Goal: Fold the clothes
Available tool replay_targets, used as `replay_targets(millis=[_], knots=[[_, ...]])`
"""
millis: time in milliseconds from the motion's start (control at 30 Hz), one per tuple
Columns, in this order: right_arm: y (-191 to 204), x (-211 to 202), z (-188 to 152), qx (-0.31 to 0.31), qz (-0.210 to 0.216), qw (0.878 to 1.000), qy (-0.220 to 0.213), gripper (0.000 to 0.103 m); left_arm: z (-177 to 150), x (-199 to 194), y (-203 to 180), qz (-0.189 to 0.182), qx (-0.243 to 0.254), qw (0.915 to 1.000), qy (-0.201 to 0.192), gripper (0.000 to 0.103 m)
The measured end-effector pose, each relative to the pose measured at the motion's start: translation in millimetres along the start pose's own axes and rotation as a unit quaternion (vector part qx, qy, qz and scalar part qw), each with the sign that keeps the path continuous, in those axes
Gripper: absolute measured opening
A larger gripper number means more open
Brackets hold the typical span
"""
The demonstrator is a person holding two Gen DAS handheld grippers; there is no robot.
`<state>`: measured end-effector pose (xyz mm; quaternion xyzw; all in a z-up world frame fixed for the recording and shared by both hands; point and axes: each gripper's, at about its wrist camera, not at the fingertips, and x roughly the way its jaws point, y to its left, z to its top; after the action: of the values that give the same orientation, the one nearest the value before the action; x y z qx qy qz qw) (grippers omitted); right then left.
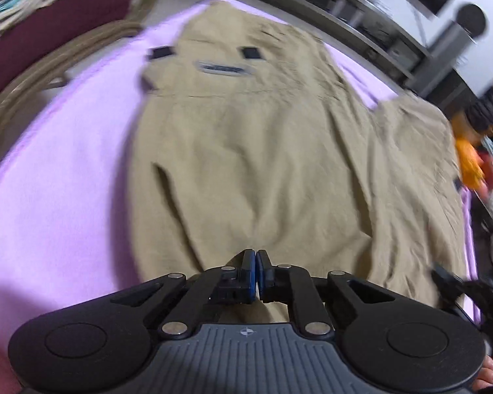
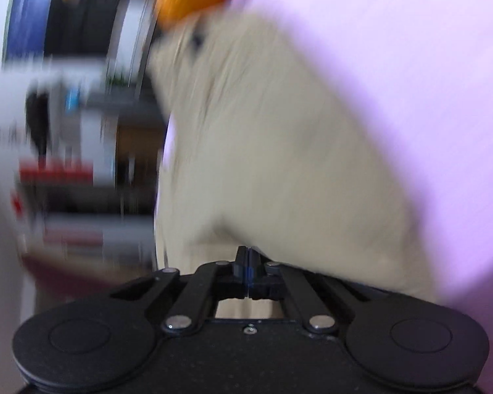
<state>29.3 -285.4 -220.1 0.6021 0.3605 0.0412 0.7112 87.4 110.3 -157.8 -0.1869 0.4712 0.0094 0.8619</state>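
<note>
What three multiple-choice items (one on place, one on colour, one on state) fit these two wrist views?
1. The khaki garment lies on:
A. a lilac sheet
B. a bare wooden floor
C. a glass table

2. The gripper pads on the left gripper are:
A. red
B. blue
C. yellow

3. The right gripper fingers are:
A. spread wide
B. closed together
C. out of view

Answers:
1 A: the lilac sheet shows around the garment on both sides.
2 B: a blue strip shows between the black fingers.
3 B: the fingers meet with no visible gap; blur hides whether cloth is pinched.
</note>
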Motion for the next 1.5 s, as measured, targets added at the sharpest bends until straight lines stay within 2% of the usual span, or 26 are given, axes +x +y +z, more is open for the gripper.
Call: replay_targets(millis=[67, 100, 167, 233, 267, 367, 433, 500, 567, 600, 633, 700, 767, 800, 833, 933, 1067, 1167, 1267, 1333, 1400, 1500], knots=[[-7.0, -27.0, 14.6, 0.011, -0.023, 0.998, -0.054, 0.000, 0.0, -10.0, 2.2, 0.023, 0.001, 0.9996, -0.016, 0.011], [-9.6, -37.5, 18.8, 0.018, -0.031, 0.997, -0.067, 0.000, 0.2, -15.5, 2.2, 0.035, 0.004, 0.9991, -0.025, 0.011], [-13.8, -57.7, 26.2, 0.031, -0.046, 0.994, -0.092, 0.007, -0.3, -29.3, -2.6, 0.059, 0.023, 0.9969, -0.047, 0.009], [-2.5, -68.1, 21.2, 0.006, -0.057, 0.995, -0.087, 0.017, -1.2, -42.7, -10.1, 0.054, 0.051, 0.9951, -0.065, 0.009], [3.6, -72.5, 18.1, -0.007, -0.061, 0.995, -0.082, 0.017, -2.2, -47.9, -13.2, 0.040, 0.065, 0.9949, -0.067, 0.009], [29.3, -64.2, -10.4, -0.075, -0.053, 0.996, -0.003, 0.017, -10.1, -55.7, -26.8, -0.019, 0.104, 0.9936, -0.040, 0.009], [44.6, -51.4, -36.0, -0.125, -0.046, 0.989, 0.060, 0.017, -15.8, -53.1, -37.6, -0.041, 0.127, 0.9910, -0.014, 0.010], [50.4, -33.6, -60.9, -0.160, -0.035, 0.979, 0.123, 0.017, -24.5, -46.4, -43.7, -0.037, 0.144, 0.9888, 0.010, 0.011], [47.3, -16.1, -76.7, -0.174, -0.048, 0.969, 0.170, 0.017, -29.8, -42.2, -41.2, -0.019, 0.153, 0.9875, 0.033, 0.012], [43.7, -10.5, -79.5, -0.176, -0.067, 0.965, 0.183, 0.012, -32.5, -40.1, -40.0, -0.010, 0.158, 0.9864, 0.045, 0.019], [39.8, -9.0, -78.2, -0.172, -0.079, 0.964, 0.187, 0.003, -34.2, -40.5, -38.6, -0.002, 0.161, 0.9856, 0.053, 0.018], [33.4, -16.0, -66.3, -0.148, -0.092, 0.969, 0.174, 0.001, -35.7, -45.7, -35.4, 0.006, 0.163, 0.9846, 0.062, 0.017], [38.1, -34.2, -56.0, -0.163, -0.120, 0.970, 0.136, 0.003, -33.8, -51.3, -30.7, 0.007, 0.155, 0.9855, 0.068, 0.014], [46.6, -44.8, -51.4, -0.177, -0.131, 0.969, 0.115, 0.010, -31.0, -56.5, -28.3, 0.012, 0.151, 0.9866, 0.061, 0.008], [55.4, -55.2, -46.7, -0.190, -0.139, 0.967, 0.095, 0.012, -25.8, -65.1, -27.2, 0.015, 0.147, 0.9881, 0.041, 0.007], [98.5, -78.4, -33.9, -0.217, -0.081, 0.971, 0.065, 0.013, 1.7, -101.8, -30.4, -0.022, 0.129, 0.9908, -0.034, 0.008], [172.9, -84.7, -28.2, -0.280, 0.001, 0.960, 0.026, 0.015, 43.0, -150.7, -45.6, -0.059, 0.129, 0.9805, -0.137, 0.009], [212.9, -73.1, -29.5, -0.291, 0.067, 0.954, 0.023, 0.015, 70.3, -166.4, -58.4, -0.078, 0.132, 0.9720, -0.178, 0.015], [228.1, -42.5, -27.5, -0.285, 0.109, 0.952, 0.026, 0.025, 89.5, -150.4, -74.1, -0.078, 0.138, 0.9705, -0.181, 0.017], [220.6, -13.0, -23.4, -0.264, 0.114, 0.957, 0.034, 0.027, 94.8, -119.6, -77.5, -0.074, 0.134, 0.9763, -0.152, 0.016], [196.6, 23.9, -17.2, -0.232, 0.090, 0.967, 0.047, 0.027, 96.7, -75.4, -77.9, -0.071, 0.121, 0.9848, -0.102, 0.013], [146.1, 85.1, -8.5, -0.185, 0.031, 0.978, 0.089, 0.029, 87.0, -15.1, -85.3, -0.054, 0.128, 0.9887, -0.056, 0.010]])
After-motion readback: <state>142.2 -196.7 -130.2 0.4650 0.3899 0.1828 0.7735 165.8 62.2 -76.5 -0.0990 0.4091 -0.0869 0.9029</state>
